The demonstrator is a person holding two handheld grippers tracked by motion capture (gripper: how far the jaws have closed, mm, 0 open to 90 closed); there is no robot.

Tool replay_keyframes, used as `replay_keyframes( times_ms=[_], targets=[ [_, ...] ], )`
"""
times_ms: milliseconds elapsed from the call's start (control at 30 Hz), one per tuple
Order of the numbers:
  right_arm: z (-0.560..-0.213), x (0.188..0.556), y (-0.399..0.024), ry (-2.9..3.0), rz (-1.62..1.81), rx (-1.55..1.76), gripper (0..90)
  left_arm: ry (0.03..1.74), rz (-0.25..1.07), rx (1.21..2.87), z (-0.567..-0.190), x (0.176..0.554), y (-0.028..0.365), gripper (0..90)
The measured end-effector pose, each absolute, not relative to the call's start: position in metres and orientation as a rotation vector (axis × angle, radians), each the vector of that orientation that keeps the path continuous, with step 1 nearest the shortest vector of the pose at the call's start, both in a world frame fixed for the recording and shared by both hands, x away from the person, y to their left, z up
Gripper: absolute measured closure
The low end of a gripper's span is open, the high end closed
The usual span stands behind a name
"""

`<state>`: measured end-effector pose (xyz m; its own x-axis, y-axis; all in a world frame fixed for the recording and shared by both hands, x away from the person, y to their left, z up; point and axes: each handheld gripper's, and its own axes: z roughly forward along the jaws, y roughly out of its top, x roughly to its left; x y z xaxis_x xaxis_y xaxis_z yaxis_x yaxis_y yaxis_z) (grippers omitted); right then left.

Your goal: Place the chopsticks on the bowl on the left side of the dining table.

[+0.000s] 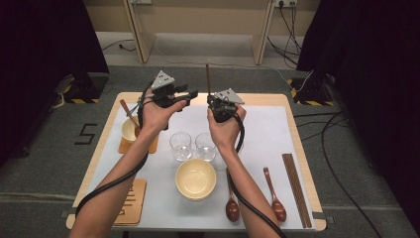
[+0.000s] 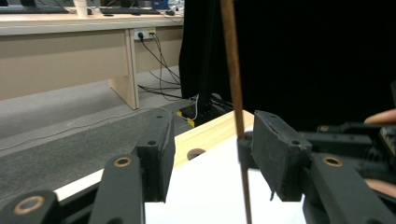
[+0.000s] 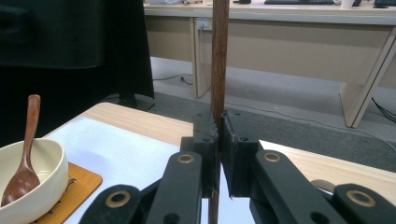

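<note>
A chopstick [image 3: 219,56] is held upright, long axis vertical, clamped between the closed jaws of the right gripper [image 1: 219,105] above the far middle of the table [image 1: 257,99], its upper length rising clear of the jaws. The left gripper [image 1: 185,95] is seen just to the left of it at the same height, jaws apart and empty; in the left gripper view the stick [image 2: 233,74] stands in the gap, close to one pad, untouched. A short sideways closing onto the stick is judged to be what remains, with free air all round and the glasses [image 1: 181,145] well below.
</note>
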<state>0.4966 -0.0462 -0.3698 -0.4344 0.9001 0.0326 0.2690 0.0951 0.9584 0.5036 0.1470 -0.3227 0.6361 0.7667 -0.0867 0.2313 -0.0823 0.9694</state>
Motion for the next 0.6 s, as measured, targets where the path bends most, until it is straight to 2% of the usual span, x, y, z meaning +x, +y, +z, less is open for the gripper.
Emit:
replay_keyframes(
  times_ms=[300,600],
  targets=[
    [-0.370,0.495,-0.043,1.787,1.355,1.131,84.9,0.828,0.525,1.641,-0.320,0.514,0.128,55.0],
    [-0.368,0.492,-0.041,1.788,1.347,1.109,85.0,0.844,0.491,1.644,-0.324,0.523,0.119,65.4]
  ],
)
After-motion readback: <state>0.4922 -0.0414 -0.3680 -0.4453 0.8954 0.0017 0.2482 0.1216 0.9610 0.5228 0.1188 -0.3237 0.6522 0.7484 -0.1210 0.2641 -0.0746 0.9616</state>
